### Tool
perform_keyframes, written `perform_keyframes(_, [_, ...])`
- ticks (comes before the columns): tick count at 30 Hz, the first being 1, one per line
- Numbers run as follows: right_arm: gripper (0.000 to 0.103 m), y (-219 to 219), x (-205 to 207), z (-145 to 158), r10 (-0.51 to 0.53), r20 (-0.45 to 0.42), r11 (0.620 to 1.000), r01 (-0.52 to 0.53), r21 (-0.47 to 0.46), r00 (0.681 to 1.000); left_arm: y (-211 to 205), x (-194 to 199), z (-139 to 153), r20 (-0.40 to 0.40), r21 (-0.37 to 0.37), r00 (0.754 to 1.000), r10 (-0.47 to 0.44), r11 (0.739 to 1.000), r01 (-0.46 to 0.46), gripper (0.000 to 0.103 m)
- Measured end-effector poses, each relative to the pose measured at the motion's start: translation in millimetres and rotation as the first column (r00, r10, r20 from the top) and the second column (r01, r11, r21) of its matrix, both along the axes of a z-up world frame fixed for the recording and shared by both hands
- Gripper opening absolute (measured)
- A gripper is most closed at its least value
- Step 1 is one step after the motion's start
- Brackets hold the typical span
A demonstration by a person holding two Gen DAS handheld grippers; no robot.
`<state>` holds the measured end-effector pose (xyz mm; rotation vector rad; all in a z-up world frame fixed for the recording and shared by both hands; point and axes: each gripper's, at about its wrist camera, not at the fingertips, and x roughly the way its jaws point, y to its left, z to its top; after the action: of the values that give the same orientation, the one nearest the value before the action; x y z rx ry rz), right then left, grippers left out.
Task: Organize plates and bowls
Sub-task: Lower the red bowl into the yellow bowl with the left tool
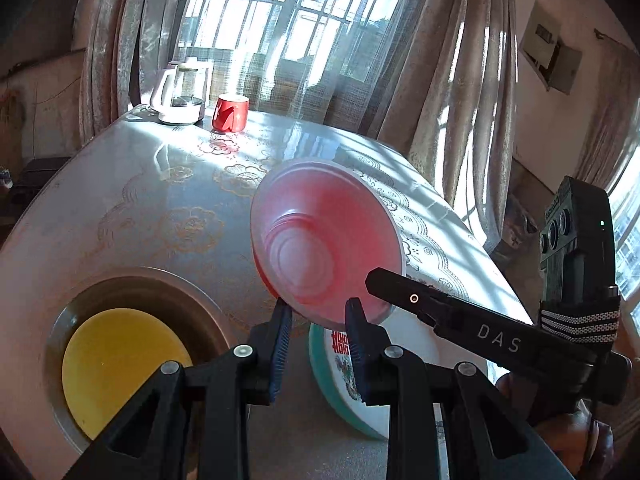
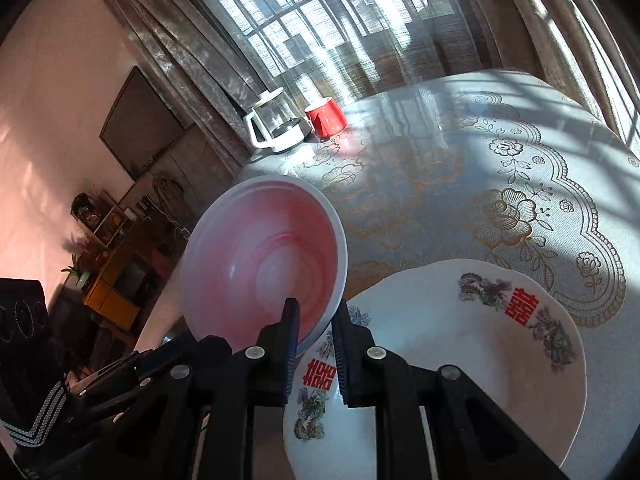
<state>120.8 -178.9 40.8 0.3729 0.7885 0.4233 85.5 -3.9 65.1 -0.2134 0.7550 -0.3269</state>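
Two grippers meet on one item, a pink bowl (image 1: 326,240), held tilted in the air above the table (image 1: 120,208).

Far left, left wrist view: a yellow plate (image 1: 116,364) lies inside a round grey tray (image 1: 168,280), untouched and well apart from the bowl. Behind it, at the table's far edge, a glass kettle (image 1: 182,94) and a red cup (image 1: 231,113) stand just beside each other, clear of the work.

Centre: the left gripper (image 1: 318,320) has its jaws spread, one on each side of the bowl's lower rim; whether either pad touches cannot be told. The bowl's opening faces the camera.

Right: the right gripper (image 2: 314,328) has its jaws pinching the bowl's rim, one finger inside, one outside, and appears to carry the weight. In the left wrist view its finger crosses the bowl's right edge. Directly beneath lies a white plate with red characters (image 2: 460,344), teal on its underside rim, resting on the patterned cloth.

Assessment: the step in hand appears to be a transfer or placement of the bowl, either onto the white plate or toward the tray. Recommended practice: keep the right pinch firm until the left jaws are seated on the rim, level the bowl before lowering, centre it over its destination, and release only once its base rests flat. A rim-only grip on a tilted bowl risks slippage.
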Motion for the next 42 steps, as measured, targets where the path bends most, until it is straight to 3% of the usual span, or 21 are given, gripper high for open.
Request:
perform_keyframes(16, [0.016, 61.7, -13.5, -4.5, 0.141, -0.019, 0.990, -0.141, -0.006, 0.990, 64.1, -41.6, -10.1, -0.009, -0.056, 0.996, 0.092, 0.994, -0.093, 0.027])
perform_keyframes(30, [0.016, 118.7, -21.4, -26.3, 0.291, -0.097, 0.957, -0.290, 0.024, 0.952, 123.5, -69.9, -31.2, -0.066, -0.102, 0.978, 0.196, 0.974, -0.202, 0.028])
perform_keyframes(39, [0.019, 132.4, -19.8, -40.2, 0.321, -0.171, 0.945, -0.327, -0.007, 0.932, 142.0, -75.4, -42.3, -0.098, -0.113, 0.964, 0.245, 0.960, -0.256, 0.030])
perform_keyframes(42, [0.019, 136.9, -20.0, -42.9, 0.297, -0.187, 0.947, -0.315, -0.070, 0.936, 141.9, -75.5, -45.0, -0.101, -0.094, 0.959, 0.263, 0.958, -0.273, 0.030])
